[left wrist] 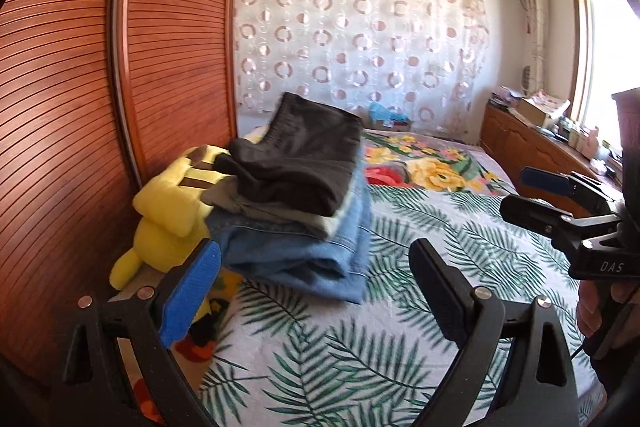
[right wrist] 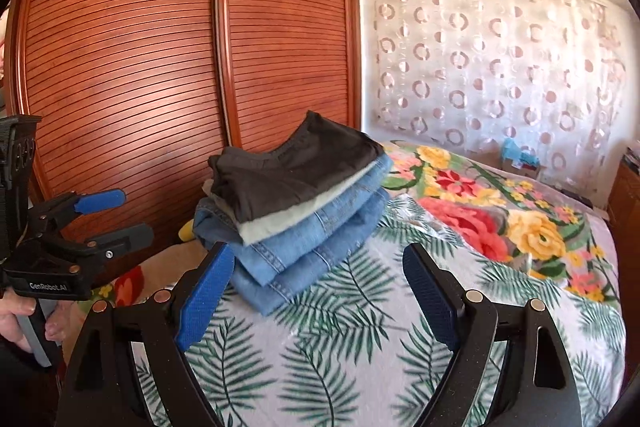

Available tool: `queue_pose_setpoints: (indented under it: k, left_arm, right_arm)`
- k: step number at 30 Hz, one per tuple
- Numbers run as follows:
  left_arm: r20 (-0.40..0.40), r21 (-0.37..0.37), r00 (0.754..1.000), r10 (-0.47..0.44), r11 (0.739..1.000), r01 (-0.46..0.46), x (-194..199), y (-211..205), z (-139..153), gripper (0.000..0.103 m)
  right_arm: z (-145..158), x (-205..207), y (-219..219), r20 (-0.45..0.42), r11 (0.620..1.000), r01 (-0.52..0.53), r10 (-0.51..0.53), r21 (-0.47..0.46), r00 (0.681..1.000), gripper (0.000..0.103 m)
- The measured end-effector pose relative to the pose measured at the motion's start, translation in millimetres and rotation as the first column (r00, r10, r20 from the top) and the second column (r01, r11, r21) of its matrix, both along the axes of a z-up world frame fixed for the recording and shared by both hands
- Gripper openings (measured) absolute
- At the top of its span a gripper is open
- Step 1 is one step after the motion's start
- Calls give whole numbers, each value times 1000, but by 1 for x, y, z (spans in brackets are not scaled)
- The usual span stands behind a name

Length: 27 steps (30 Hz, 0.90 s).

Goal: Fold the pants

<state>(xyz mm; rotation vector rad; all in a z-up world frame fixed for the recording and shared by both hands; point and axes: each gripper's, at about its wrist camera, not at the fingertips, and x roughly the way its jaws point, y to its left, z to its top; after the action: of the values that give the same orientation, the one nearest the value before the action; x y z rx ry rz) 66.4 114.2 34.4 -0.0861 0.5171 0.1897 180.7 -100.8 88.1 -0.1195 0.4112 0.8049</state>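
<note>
A stack of folded pants (left wrist: 296,187) (right wrist: 296,199) lies on the leaf-print bed sheet (left wrist: 400,307) (right wrist: 360,327): a dark grey pair on top, a pale one under it, blue jeans at the bottom. My left gripper (left wrist: 316,291) is open and holds nothing, a little short of the stack's near edge. In the right wrist view it (right wrist: 134,215) shows at the far left, held by a hand. My right gripper (right wrist: 320,291) is also open and holds nothing, just in front of the jeans. The left wrist view shows it (left wrist: 516,193) at the right.
A yellow plush toy (left wrist: 168,211) (right wrist: 186,229) lies against the stack on the wardrobe side. Slatted wooden wardrobe doors (left wrist: 120,87) (right wrist: 160,47) stand close behind. A flowered blanket (left wrist: 432,167) (right wrist: 500,219) covers the far bed. A low cabinet (left wrist: 532,143) runs under the window.
</note>
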Motion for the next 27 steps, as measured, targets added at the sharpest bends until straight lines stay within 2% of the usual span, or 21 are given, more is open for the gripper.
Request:
queue_pose_setpoints:
  k: [15,27]
  left_arm:
    - [-29,-7,986,-161,987,161,-2,-62,-1,96]
    - [-21,6,960,-280,960,280,2,-127,9,96]
  right_arm:
    - [-7,-57,-57,-41,980,199,-198,18,979,88]
    - [-6,-90,-111,-67,930,364,-361,47,930,88]
